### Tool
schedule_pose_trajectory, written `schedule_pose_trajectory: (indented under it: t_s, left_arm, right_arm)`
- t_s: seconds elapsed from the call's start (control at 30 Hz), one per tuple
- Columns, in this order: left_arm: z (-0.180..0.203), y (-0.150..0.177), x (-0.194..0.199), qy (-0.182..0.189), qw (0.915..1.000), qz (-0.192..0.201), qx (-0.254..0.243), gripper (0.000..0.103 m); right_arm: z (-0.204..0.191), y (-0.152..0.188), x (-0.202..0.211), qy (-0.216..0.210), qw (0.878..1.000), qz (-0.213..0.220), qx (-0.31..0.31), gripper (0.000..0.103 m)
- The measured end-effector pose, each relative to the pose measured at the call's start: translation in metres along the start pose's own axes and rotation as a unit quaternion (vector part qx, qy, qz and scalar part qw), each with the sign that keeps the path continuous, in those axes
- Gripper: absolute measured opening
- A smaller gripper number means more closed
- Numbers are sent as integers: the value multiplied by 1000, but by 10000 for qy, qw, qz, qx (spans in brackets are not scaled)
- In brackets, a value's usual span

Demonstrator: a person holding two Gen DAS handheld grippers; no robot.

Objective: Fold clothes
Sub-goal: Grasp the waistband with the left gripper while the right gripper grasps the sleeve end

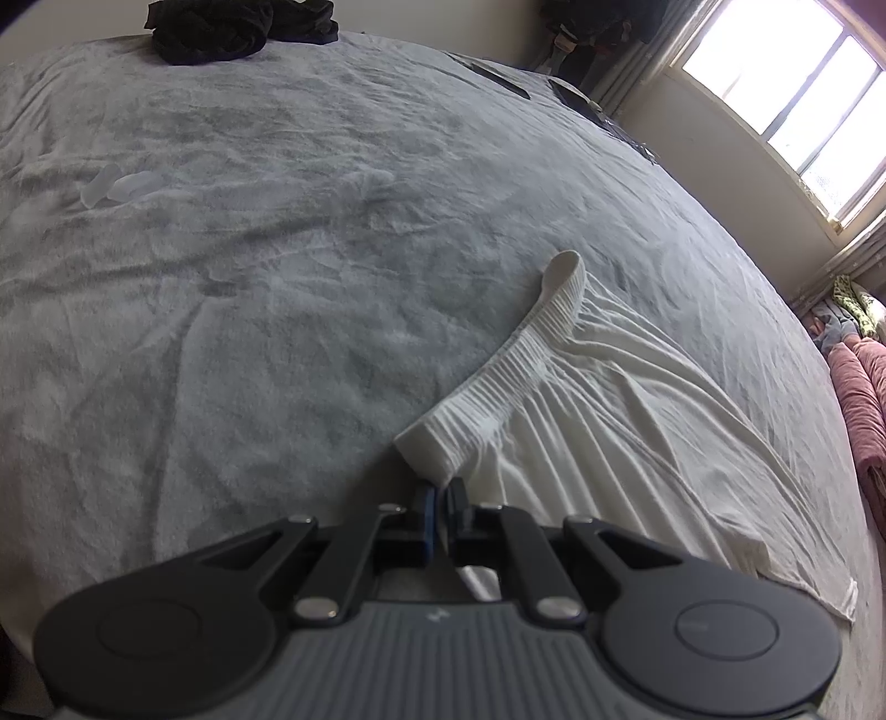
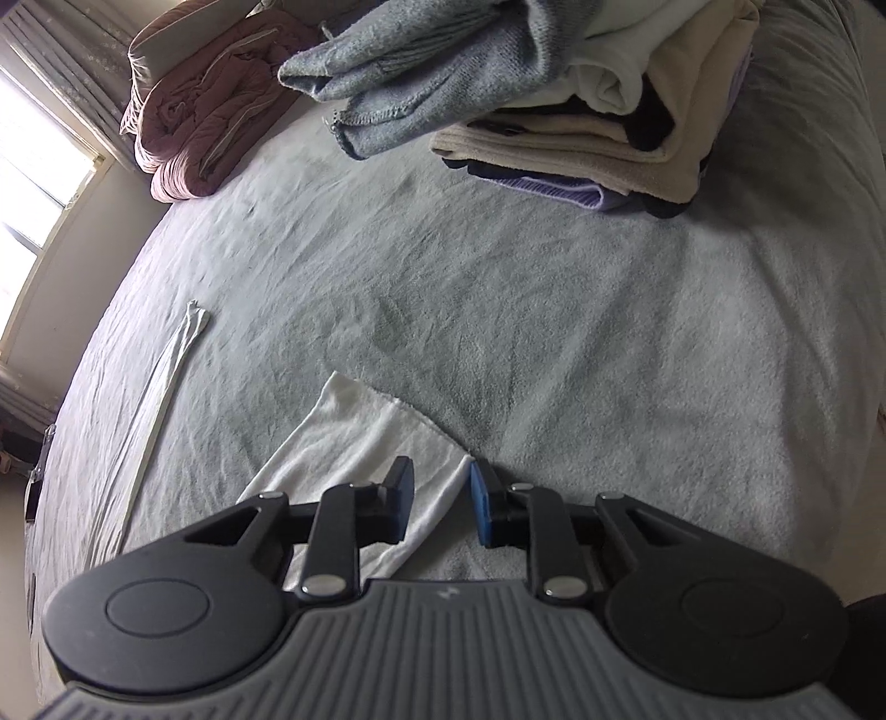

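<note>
**Two claws, one white garment, spread flat**

Pinched shut in the left claw (image 1: 441, 493): the near corner of the ribbed waistband (image 1: 498, 376) of the white garment (image 1: 609, 443), probably to anchor that end or to lift it for a fold. Spread out on the grey bed cover (image 1: 277, 277) beyond the pinch, pleats fanning away from the waistband.

Held open, the right claw (image 2: 440, 490), fingers straddling the edge of a white cloth end (image 2: 354, 437), seemingly the same garment's far end; gripping nothing.

Well beyond the garment: a stack of folded clothes (image 2: 609, 138) topped by a grey sweater (image 2: 415, 83), a pink quilt (image 2: 205, 127) and a black heap (image 1: 232, 27). Beside the garment, only a thin white strip (image 2: 160, 387). Nothing between the two ends to block a fold.
</note>
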State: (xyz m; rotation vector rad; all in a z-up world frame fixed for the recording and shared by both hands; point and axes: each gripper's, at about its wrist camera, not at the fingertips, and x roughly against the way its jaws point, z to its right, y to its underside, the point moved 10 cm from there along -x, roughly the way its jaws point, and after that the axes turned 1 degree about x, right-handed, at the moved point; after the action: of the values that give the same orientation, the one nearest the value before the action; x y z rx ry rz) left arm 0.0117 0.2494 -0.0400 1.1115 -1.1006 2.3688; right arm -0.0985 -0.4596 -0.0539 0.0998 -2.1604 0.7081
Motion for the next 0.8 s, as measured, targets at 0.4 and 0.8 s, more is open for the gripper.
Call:
schedule_pose_trajectory:
  t_s: [0.4, 0.8]
  left_arm:
    - [2, 0, 1, -1, 10000, 40, -24, 4]
    - [7, -13, 19, 325, 9983, 468, 105, 1]
  right_arm:
    - [-8, -1, -3, 24, 9995, 185, 242, 5]
    - [-16, -11, 8, -290, 9975, 611, 182, 2]
